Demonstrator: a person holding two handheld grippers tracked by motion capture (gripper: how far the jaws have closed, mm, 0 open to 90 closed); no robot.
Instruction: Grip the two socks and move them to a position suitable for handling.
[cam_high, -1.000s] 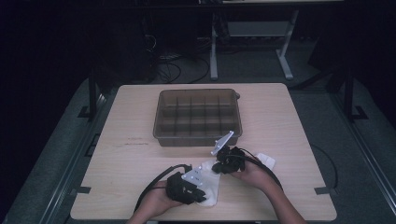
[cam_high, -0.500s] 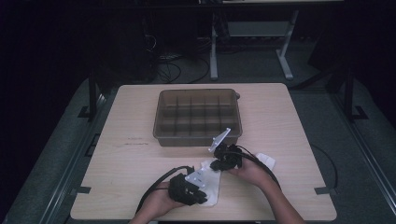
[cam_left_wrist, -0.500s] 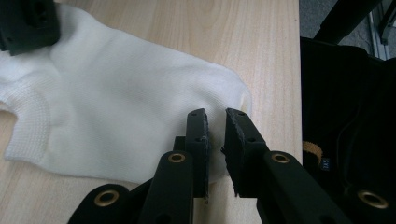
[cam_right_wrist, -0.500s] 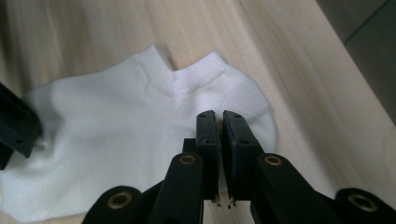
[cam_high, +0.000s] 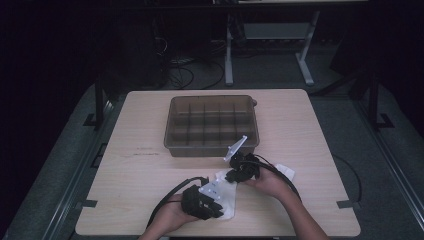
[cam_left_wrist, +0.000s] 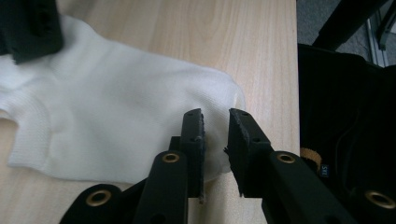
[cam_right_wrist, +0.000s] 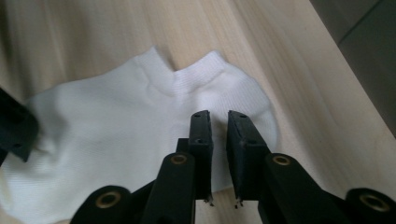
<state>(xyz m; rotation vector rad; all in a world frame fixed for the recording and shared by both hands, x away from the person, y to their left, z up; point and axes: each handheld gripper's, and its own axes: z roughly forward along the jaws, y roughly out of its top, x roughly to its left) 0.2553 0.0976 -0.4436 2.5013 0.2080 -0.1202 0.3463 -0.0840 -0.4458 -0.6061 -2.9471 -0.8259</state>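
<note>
A white ankle sock (cam_high: 229, 192) lies flat on the wooden table (cam_high: 150, 170) near its front edge. My left gripper (cam_high: 215, 207) is at the sock's near end and my right gripper (cam_high: 235, 172) at its far end. In the left gripper view the jaws (cam_left_wrist: 215, 114) stand a narrow gap apart over the sock's (cam_left_wrist: 116, 121) rounded end. The right gripper's jaws (cam_right_wrist: 218, 115) stand likewise over the sock (cam_right_wrist: 116, 126) near its cuff. Both pairs of jaws have just been opening. Fabric shows through each gap, lying flat and not pinched.
A brown bin (cam_high: 212, 125) with several compartments stands at the table's middle, just beyond the right gripper. Another white piece of cloth (cam_high: 286, 171) lies to the right of the right hand. A cable (cam_high: 167, 200) trails from the left gripper toward the front edge.
The right hand has shifted a little toward the bin. The left hand and the sock stay where they were.
</note>
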